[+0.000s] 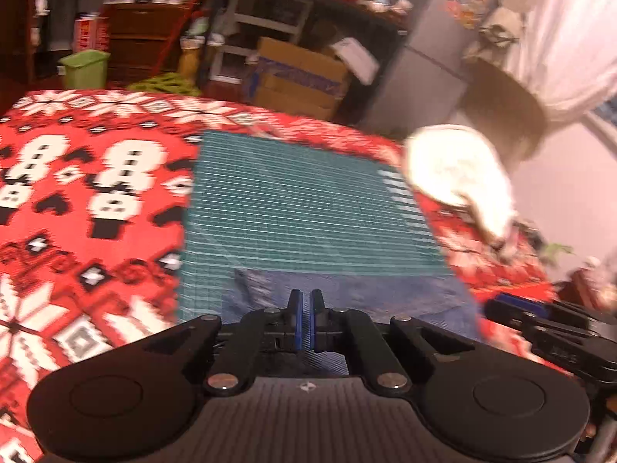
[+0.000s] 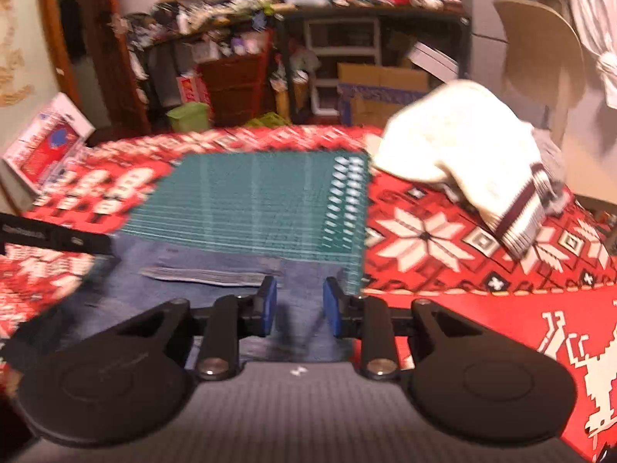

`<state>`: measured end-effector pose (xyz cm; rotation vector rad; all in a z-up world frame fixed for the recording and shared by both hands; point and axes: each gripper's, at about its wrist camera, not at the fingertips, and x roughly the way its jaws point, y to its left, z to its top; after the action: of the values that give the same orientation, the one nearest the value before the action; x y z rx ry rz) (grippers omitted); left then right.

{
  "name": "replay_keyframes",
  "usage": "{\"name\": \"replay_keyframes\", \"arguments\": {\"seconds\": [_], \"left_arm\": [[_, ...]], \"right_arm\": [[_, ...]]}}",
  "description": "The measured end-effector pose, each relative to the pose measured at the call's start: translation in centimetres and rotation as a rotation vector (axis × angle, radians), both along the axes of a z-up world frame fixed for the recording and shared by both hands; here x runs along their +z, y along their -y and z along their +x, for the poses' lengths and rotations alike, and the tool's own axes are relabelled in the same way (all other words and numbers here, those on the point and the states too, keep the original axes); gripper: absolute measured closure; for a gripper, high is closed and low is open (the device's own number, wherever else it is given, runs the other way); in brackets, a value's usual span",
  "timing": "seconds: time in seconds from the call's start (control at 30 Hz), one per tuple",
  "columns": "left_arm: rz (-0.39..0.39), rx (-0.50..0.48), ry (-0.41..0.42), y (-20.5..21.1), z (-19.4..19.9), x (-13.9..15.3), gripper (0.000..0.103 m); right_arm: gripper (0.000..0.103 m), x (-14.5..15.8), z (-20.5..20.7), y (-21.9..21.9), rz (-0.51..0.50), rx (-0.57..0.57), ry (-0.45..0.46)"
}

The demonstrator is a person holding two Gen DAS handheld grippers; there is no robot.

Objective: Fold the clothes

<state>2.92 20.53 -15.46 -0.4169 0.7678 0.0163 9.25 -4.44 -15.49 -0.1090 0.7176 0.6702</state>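
A blue denim garment point(image 1: 354, 293) lies flat on the near part of a green cutting mat point(image 1: 304, 200); it also shows in the right wrist view point(image 2: 216, 270) on the mat point(image 2: 254, 193). My left gripper point(image 1: 305, 301) is shut and empty just above the denim's near part. My right gripper point(image 2: 300, 301) is open over the denim's right part, with nothing between its fingers; it shows at the right edge of the left wrist view point(image 1: 540, 320). A white folded garment point(image 2: 462, 146) with dark stripes lies at the far right of the table.
A red and white patterned tablecloth point(image 1: 96, 193) covers the table. A red and white box point(image 2: 42, 146) stands at the table's far left. A wooden chair point(image 2: 540, 58), cardboard boxes point(image 2: 381, 85), a green bin point(image 1: 85, 67) and cluttered shelves stand beyond the table.
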Motion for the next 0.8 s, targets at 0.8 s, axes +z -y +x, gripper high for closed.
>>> {"name": "replay_keyframes", "arguments": {"seconds": [0.8], "left_arm": [[-0.015,-0.077,0.012,3.7,-3.4,-0.7,0.100]], "right_arm": [[0.086,-0.3,-5.3,-0.7,-0.014,0.126,0.025]]}}
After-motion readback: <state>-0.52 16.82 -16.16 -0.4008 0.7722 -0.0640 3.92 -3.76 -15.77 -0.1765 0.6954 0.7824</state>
